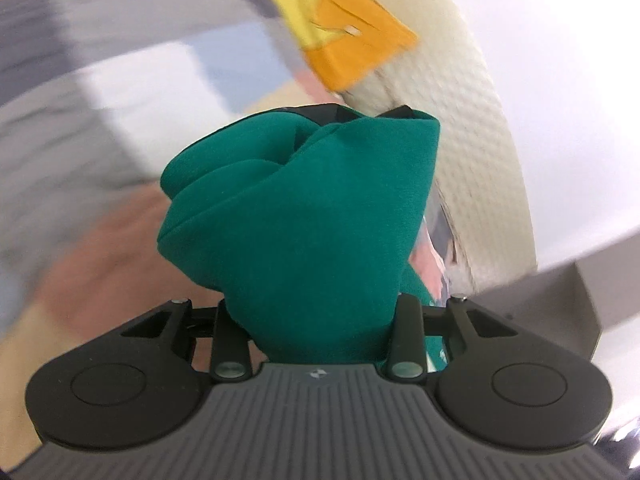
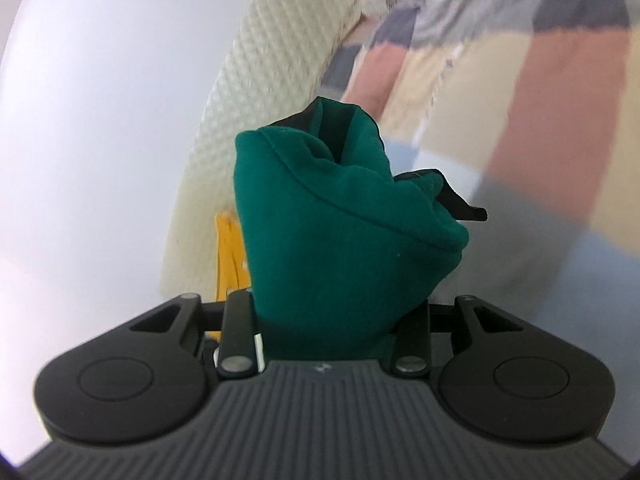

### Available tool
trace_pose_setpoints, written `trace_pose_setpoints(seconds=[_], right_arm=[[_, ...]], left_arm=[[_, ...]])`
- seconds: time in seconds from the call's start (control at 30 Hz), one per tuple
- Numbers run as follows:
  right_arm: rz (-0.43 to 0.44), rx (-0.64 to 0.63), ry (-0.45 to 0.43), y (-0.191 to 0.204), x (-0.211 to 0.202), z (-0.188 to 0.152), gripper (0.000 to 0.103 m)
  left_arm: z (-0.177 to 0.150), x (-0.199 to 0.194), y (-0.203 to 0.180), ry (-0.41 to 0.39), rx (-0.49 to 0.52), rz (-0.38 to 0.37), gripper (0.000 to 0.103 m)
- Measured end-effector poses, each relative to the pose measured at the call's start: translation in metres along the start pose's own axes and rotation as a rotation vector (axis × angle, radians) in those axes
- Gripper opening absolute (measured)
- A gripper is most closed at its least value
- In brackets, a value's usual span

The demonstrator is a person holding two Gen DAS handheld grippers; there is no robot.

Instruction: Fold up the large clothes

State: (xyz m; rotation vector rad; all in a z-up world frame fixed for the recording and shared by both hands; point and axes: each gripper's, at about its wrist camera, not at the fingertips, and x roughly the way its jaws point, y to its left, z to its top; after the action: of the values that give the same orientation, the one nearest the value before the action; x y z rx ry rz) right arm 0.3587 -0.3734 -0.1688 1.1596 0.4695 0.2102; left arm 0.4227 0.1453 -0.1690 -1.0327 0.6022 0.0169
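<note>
Left gripper (image 1: 320, 216) clenched on a bunched green garment (image 1: 296, 216), orange-yellow cushion (image 1: 340, 28) at twelve o'clock, right gripper (image 2: 352, 208) grasping another bunch of the green garment (image 2: 340, 240), cream woven headboard (image 2: 280, 60) at eleven o'clock, patchwork blanket (image 2: 520, 100) blurred at two o'clock.

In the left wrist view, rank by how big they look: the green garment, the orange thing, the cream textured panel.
1. green garment, though nearness to the camera inflates it
2. cream textured panel
3. orange thing

No readable text, labels, brands or numbers — either wrist view — anywhere.
</note>
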Motion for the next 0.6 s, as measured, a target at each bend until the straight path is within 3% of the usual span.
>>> trace_pose_setpoints(seconds=[0.33,0.47,0.6], right_arm=[[-0.051,0.018,-0.094,-0.043,0.099,0.122,0.041],[-0.08,0.01,-0.12,-0.067,0.128,0.149,0.041],[-0.1,0.04,-0.108,-0.106,0.14,0.156,0.041]], left_arm=[[0.002,0.188,-0.098,0.108,0.065,-0.001,0.04],[-0.007,0.249,-0.115,0.131,0.16,0.001,0.04],[-0.019,0.29,-0.102,0.143,0.173,-0.023,0.04]])
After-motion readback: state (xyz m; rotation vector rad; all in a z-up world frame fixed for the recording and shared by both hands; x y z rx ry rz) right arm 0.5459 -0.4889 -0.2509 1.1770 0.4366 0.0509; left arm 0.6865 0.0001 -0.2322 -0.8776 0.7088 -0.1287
